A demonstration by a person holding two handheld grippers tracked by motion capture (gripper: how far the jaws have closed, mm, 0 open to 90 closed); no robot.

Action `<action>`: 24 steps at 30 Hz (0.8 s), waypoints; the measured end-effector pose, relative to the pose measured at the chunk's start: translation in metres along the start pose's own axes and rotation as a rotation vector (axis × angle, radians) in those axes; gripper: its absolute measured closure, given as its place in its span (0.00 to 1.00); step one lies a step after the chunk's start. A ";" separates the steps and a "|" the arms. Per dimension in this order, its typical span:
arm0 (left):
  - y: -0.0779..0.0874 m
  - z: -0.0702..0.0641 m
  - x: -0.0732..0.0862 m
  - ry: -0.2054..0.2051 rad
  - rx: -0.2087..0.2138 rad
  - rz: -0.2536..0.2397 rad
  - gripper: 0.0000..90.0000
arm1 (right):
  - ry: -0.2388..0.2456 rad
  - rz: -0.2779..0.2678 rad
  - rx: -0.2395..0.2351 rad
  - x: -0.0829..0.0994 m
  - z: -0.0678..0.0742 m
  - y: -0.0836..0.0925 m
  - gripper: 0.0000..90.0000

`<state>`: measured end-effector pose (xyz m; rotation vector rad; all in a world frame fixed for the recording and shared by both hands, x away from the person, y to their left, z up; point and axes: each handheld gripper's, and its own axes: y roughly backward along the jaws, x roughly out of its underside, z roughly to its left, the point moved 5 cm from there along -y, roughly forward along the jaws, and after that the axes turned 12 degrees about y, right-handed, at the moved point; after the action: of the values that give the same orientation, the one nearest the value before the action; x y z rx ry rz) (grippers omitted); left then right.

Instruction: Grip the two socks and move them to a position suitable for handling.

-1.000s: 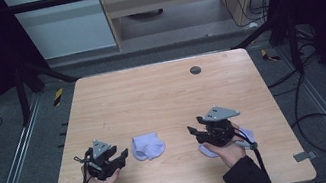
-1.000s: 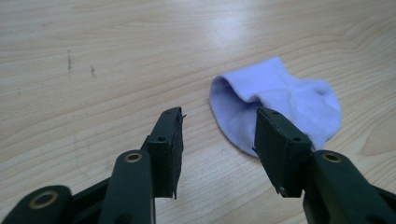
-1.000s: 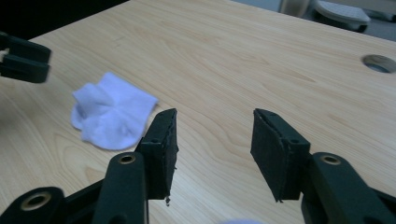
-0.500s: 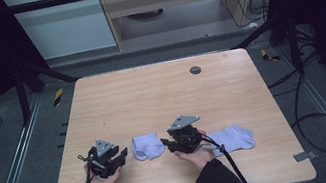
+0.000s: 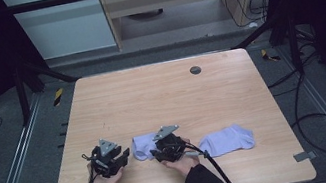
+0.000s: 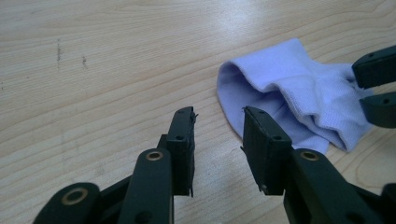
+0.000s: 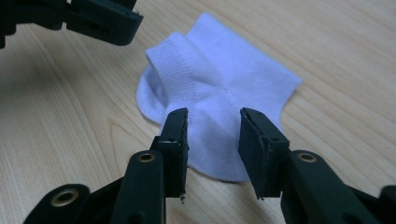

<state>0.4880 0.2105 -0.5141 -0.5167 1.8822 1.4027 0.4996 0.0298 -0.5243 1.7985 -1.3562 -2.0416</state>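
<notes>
High view: two socks on the table (image 5: 161, 92), two grippers closing in on the near one.
Crumpled sock (image 5: 144, 146) sits between left gripper (image 5: 115, 162) and right gripper (image 5: 161, 151), right nearer; second sock (image 5: 226, 139) lies flat, well apart, long axis across the table; left gripper view: jaws part open on bare wood, have just been closing, sock (image 6: 299, 100) ahead and right; right gripper view: jaws just closing too, astride the sock (image 7: 219, 93), not pinching yet.
</notes>
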 end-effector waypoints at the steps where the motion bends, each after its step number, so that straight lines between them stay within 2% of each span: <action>1: 0.000 0.000 0.000 -0.003 0.002 0.001 0.70 | 0.002 0.006 -0.004 0.001 0.001 -0.002 0.71; 5: -0.002 -0.001 0.000 -0.006 0.008 0.000 0.68 | 0.007 0.037 -0.012 0.005 0.003 -0.007 0.77; 10: -0.004 -0.003 0.002 -0.004 0.021 0.005 0.64 | -0.007 0.052 -0.007 0.007 0.001 -0.006 0.95; 12: -0.006 -0.004 0.003 -0.005 0.027 0.004 0.62 | -0.020 0.051 -0.011 0.007 0.001 -0.006 0.99; 19: -0.012 -0.007 0.005 -0.021 0.043 0.017 0.55 | -0.021 0.043 -0.016 0.008 0.001 -0.006 1.00; 24: -0.017 -0.011 0.007 -0.040 0.051 0.028 0.55 | -0.028 0.037 -0.014 0.008 0.001 -0.006 1.00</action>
<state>0.4912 0.1954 -0.5289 -0.4358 1.8941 1.3694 0.4988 0.0288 -0.5345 1.7319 -1.3680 -2.0596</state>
